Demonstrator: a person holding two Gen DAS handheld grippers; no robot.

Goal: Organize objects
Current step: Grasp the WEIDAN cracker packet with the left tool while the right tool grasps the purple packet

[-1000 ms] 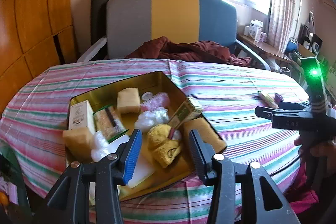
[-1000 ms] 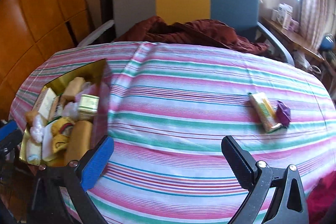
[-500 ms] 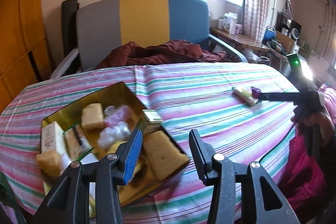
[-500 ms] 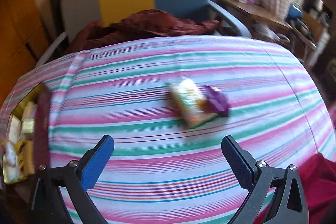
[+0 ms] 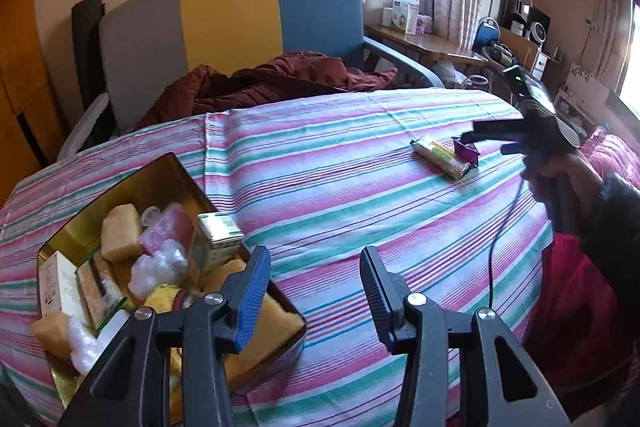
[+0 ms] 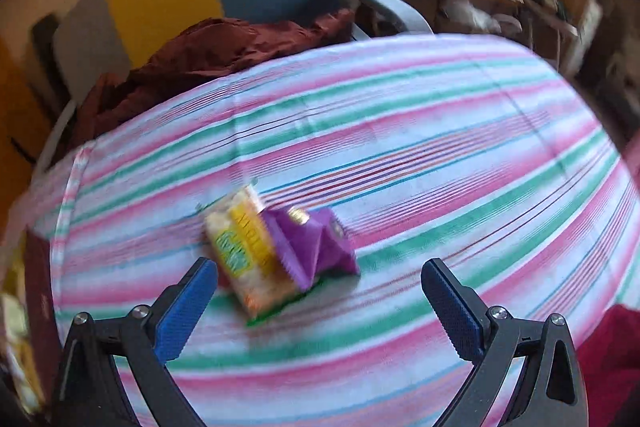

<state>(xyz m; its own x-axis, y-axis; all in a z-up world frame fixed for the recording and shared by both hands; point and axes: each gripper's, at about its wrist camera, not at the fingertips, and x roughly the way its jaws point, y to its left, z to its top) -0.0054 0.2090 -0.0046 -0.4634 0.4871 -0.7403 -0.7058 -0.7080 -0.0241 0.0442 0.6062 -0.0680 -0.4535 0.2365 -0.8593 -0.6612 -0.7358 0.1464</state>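
A gold tin (image 5: 176, 159) holding several snacks and packets stands on the striped tablecloth (image 5: 340, 187) at the left. My left gripper (image 5: 314, 291) hovers open over the tin's right corner, with nothing between its fingers. Further right a yellow-green snack bar (image 5: 440, 157) lies against a purple packet (image 5: 466, 149). My right gripper (image 5: 484, 143), held by a hand (image 5: 560, 171), points down at them. In the blurred right wrist view the right gripper (image 6: 316, 275) is wide open, the bar (image 6: 244, 255) and the purple packet (image 6: 316, 243) just ahead of its fingers, untouched.
Behind the table stands a chair with a grey, yellow and blue back (image 5: 228, 19), a maroon cloth (image 5: 260, 83) heaped on its seat. A cluttered wooden side table (image 5: 424, 43) is at the back right. Red and pink fabric (image 5: 572, 291) hangs by the table's right edge.
Both views have swung to the right. The right gripper has closed in on the bar and purple packet. The left gripper has shifted from over the tin's middle to its right corner.
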